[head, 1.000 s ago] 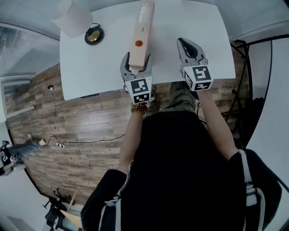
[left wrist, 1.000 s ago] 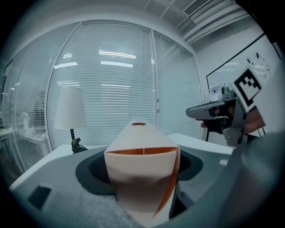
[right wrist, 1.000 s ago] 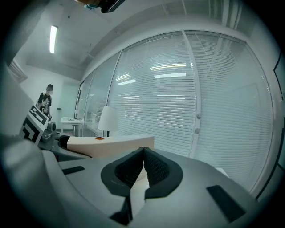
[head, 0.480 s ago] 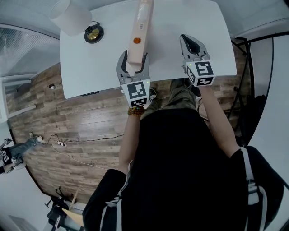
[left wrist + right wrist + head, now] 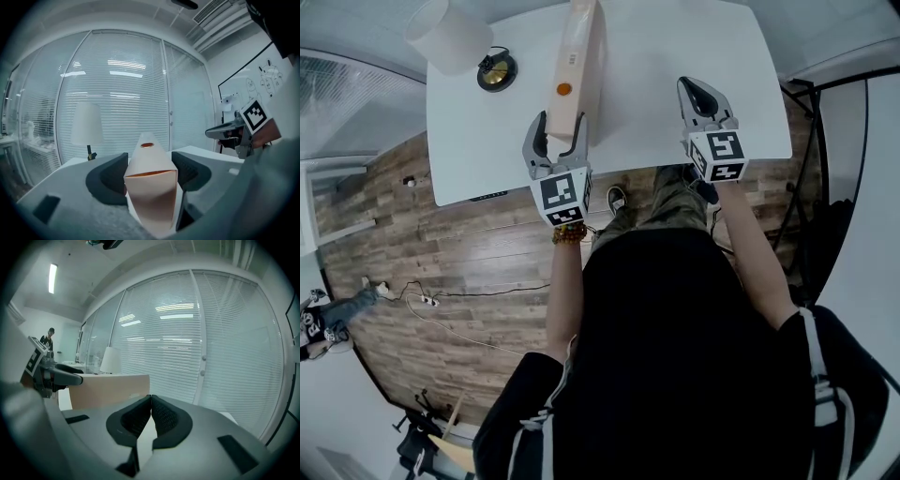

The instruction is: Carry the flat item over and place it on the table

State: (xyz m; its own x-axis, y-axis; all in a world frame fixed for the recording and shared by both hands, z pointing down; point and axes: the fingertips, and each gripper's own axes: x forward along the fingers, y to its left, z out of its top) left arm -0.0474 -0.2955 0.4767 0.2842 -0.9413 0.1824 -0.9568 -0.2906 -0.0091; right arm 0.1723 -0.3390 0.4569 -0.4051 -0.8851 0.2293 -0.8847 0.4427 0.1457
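Note:
A long flat beige box (image 5: 578, 56) with an orange dot reaches across the white table (image 5: 675, 47). Its near end sits between the jaws of my left gripper (image 5: 559, 133). Those jaws have just been closing, and the pads press on the box's sides. In the left gripper view the box (image 5: 151, 187) fills the gap of the left gripper (image 5: 150, 165) and points away, its near end raised. My right gripper (image 5: 694, 92) hovers over the table's near right part, shut and empty. In the right gripper view its pads meet (image 5: 151, 414), with the box (image 5: 110, 390) off to the left.
A white lamp shade (image 5: 448, 33) and its round dark base (image 5: 495, 72) stand at the table's far left corner. The table's near edge runs just under both grippers, with wooden floor below. Glass walls with blinds (image 5: 117, 103) lie beyond the table.
My left gripper has moved left and up a little, taking the box's near end with it. The box has tipped from flat towards its edge. The right gripper has stayed put.

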